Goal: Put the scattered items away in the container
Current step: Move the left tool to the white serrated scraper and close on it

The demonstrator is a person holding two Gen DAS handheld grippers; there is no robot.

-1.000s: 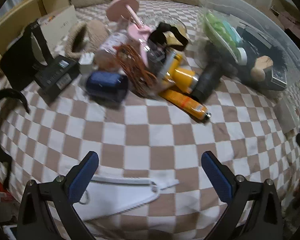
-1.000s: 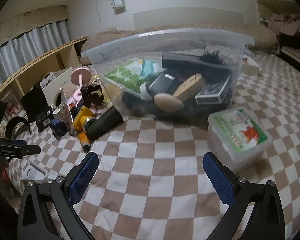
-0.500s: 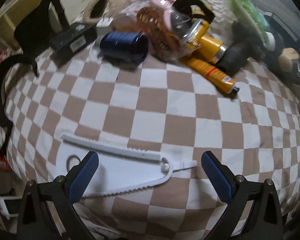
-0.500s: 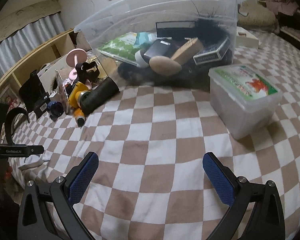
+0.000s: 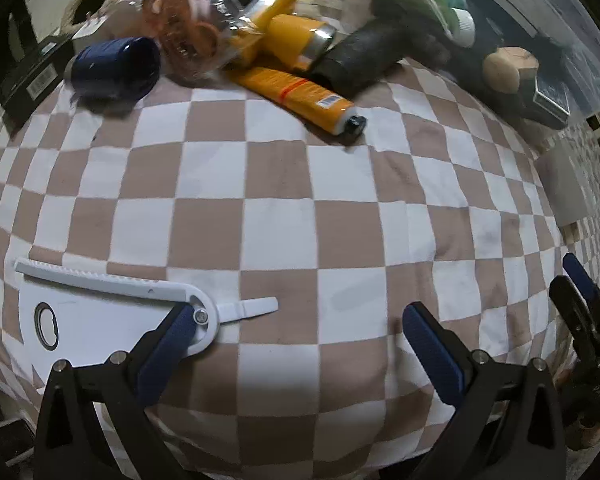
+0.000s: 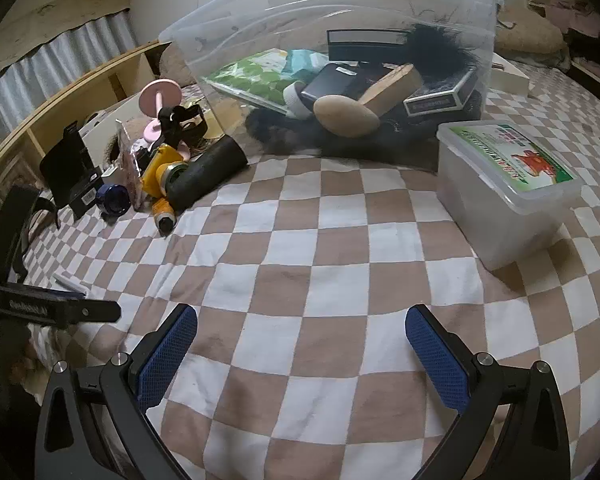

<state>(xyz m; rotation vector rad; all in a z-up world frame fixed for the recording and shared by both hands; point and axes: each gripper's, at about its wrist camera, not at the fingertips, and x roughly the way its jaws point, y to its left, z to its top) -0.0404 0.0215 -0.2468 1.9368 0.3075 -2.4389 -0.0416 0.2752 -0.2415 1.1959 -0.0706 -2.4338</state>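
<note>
White plastic clip (image 5: 112, 312) lies under your left gripper (image 5: 296, 344) by its left finger; both it and your right gripper (image 6: 298, 344) gape wide, empty; the clear container (image 6: 340, 40) sits far ahead

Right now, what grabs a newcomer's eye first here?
The big clear storage bin, already part-filled, stands at the far side of the checkered bedspread. Left of it sits a jumbled heap led by a yellow tube and a dark blue roll. A white toothed clip lies alone by the open left hand-held gripper.
</note>
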